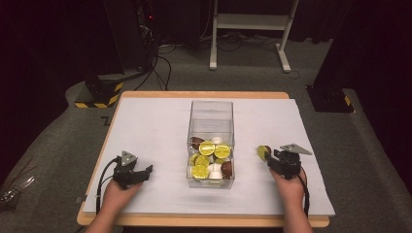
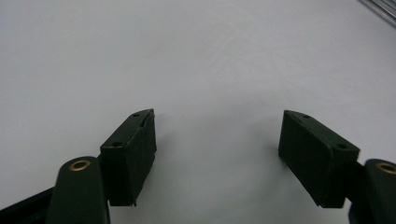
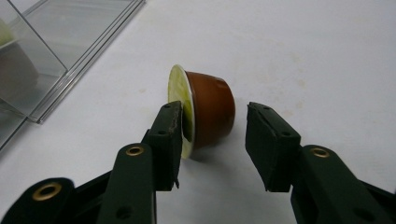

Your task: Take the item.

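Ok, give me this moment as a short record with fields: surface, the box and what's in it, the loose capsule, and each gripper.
surface: white sheet over a wooden table
box: clear plastic box mid-table, open top
contents: capsules piled at its near end, with yellow-green lids, brown and white bodies
loose capsule: brown capsule on its side on the sheet, right of the box
left gripper: open, nothing between the jaws, resting low over the bare sheet
right gripper: open, jaws either side of the brown capsule, not closed on it
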### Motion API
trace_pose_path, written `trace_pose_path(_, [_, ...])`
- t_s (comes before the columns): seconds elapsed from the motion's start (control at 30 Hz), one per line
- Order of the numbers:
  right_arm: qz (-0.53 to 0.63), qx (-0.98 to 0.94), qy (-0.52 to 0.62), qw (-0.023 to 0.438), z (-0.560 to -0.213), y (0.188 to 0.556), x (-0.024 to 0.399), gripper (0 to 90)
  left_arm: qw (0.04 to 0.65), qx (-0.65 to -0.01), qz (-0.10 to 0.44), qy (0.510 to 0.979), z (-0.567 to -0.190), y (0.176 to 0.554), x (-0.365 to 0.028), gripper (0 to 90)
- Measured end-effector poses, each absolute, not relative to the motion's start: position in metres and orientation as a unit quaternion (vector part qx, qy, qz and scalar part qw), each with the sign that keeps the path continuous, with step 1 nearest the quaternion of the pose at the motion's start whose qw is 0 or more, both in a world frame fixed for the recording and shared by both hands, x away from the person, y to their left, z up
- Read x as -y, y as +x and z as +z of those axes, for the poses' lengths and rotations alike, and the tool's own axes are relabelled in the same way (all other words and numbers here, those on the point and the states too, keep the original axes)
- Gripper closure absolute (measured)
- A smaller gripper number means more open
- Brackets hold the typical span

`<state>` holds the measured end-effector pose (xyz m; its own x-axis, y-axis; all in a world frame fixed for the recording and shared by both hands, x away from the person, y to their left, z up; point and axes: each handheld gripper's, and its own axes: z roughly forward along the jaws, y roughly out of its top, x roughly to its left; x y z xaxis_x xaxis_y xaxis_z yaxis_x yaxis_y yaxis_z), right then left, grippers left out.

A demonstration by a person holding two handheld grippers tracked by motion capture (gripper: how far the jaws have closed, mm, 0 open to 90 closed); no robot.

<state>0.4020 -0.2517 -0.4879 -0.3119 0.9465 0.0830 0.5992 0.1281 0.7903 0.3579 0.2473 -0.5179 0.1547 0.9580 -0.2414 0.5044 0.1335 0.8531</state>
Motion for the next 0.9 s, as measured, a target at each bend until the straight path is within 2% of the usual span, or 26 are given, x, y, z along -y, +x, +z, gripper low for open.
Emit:
trace_pose_path(0.67, [0.407,-0.716,0.505,0.258,-0.469,0.385,0.243,46.9,0.457,-0.602,0.250,0.605,-0.518,0.358,-0.247,27.7])
trace_pose_path(0.9, [0.422,-0.730,0.477,0.250,-0.463,0.377,0.230,44.6,0.455,-0.601,0.249,0.608,-0.518,0.358,-0.246,27.9])
